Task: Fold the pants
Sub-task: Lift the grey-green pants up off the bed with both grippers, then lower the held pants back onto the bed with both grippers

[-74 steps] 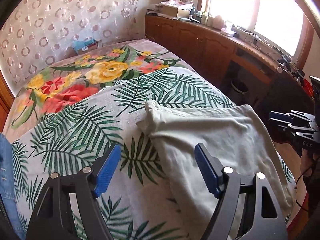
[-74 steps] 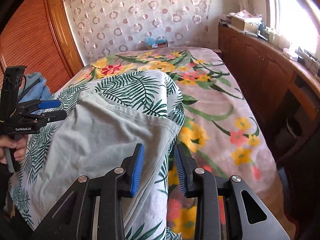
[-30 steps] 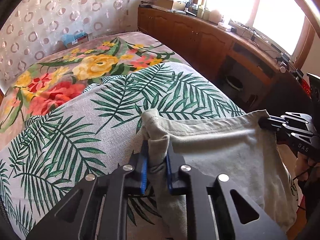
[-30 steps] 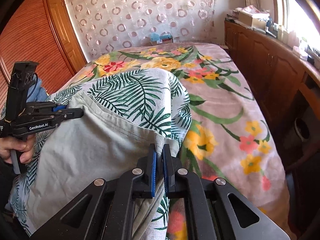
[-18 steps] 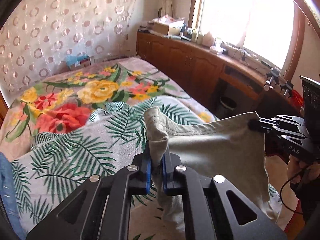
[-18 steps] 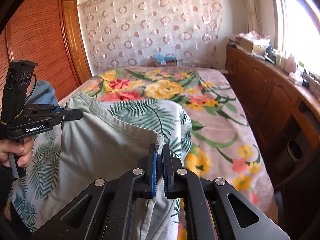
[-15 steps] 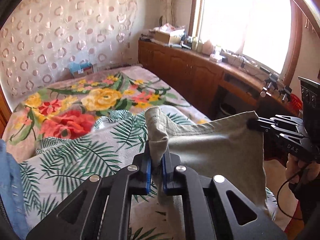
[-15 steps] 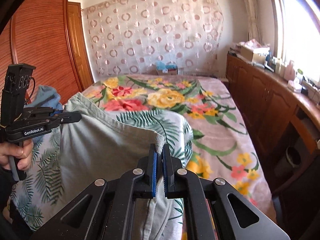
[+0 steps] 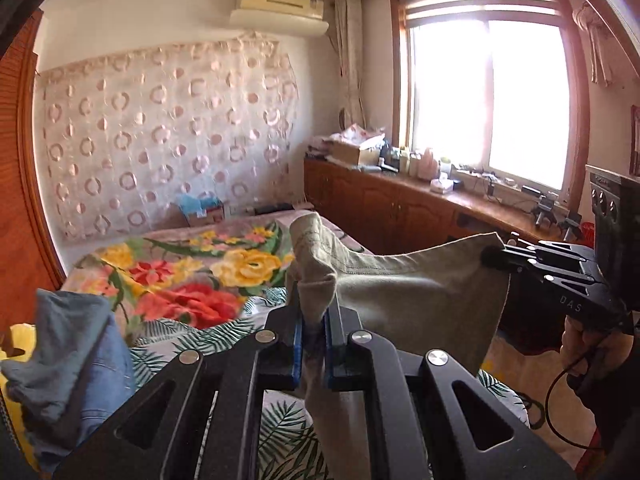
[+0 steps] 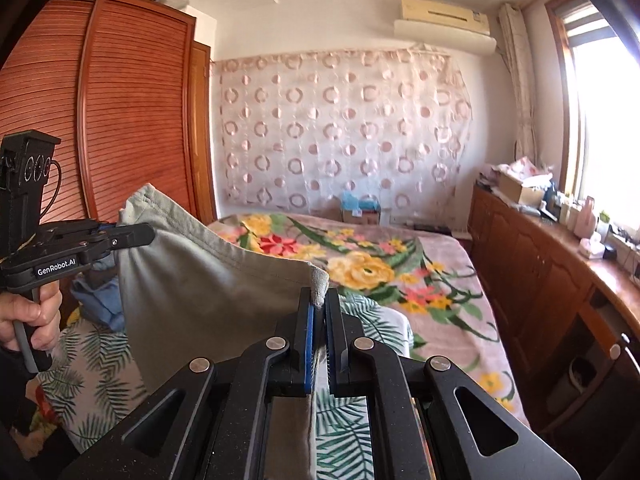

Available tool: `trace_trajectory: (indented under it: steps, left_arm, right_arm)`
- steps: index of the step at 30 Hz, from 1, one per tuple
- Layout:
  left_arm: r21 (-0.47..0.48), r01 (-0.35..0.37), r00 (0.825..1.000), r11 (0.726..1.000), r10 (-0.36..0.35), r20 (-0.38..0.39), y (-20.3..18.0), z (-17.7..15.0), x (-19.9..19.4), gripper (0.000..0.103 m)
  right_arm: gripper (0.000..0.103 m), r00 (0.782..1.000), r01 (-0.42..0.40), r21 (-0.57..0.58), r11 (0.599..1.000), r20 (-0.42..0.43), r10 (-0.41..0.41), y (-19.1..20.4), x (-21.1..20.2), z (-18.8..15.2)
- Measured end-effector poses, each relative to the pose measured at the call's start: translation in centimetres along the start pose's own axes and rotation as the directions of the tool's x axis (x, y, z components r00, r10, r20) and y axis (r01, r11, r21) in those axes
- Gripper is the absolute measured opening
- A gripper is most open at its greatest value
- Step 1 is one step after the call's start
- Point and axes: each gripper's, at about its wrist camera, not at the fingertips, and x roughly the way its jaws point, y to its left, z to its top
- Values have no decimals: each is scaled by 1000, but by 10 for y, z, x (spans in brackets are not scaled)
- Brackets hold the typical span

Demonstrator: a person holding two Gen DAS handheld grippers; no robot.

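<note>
The pale grey-green pants (image 9: 412,300) hang in the air above the bed, stretched between both grippers. My left gripper (image 9: 313,320) is shut on one bunched corner of the pants; it also shows at the left of the right wrist view (image 10: 132,236). My right gripper (image 10: 319,312) is shut on the other corner of the pants (image 10: 208,292); it also shows at the right of the left wrist view (image 9: 496,258). The lower part of the pants hangs down behind the gripper bodies and is hidden.
The bed (image 10: 400,280) carries a flowered blanket and a palm-leaf sheet (image 9: 224,340). Blue denim clothes (image 9: 76,352) lie at the bed's left. A wooden cabinet (image 9: 400,208) with clutter runs under the window on the right. A wooden wardrobe (image 10: 132,120) stands at the left.
Both grippers shut on the pants' corners about a second ago and have since lifted them off the bed; the cloth now hangs high between them.
</note>
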Motion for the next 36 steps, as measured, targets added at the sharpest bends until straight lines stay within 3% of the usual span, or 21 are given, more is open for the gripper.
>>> trace_trajectory:
  steps: [6,14,19,25,29,36]
  left_arm:
    - [10,-42,997,999,42,69,9,4,-50,9]
    - [45,-70,995,997,66,68,12,12,-67,9]
    - [88,-47,998,995,42,54,-5,18,-56,9]
    - [130,46,999,990,-47,8,-47,37,-15,9]
    - [155,105,994,982,-107,3,-75,52,-8,9]
    - [124,114,993,986,-116,7,-59,40,-24,9]
  right_arm:
    - [5,998,-29,-44,999,51,31,16,-27,-11]
    - [5,994,-64,-85,994,84,71,5,-32,-25]
    - [5,994,-55,-74,996,91,61,-18,-40,-35]
    - [5,995,-2,-52,999,101,8,-40,-65,-45]
    - [5,994,32,-29,999,108,-29,-63,-82,-49]
    - [5,996,37,-43,998,80,-33,-48,-83,-51]
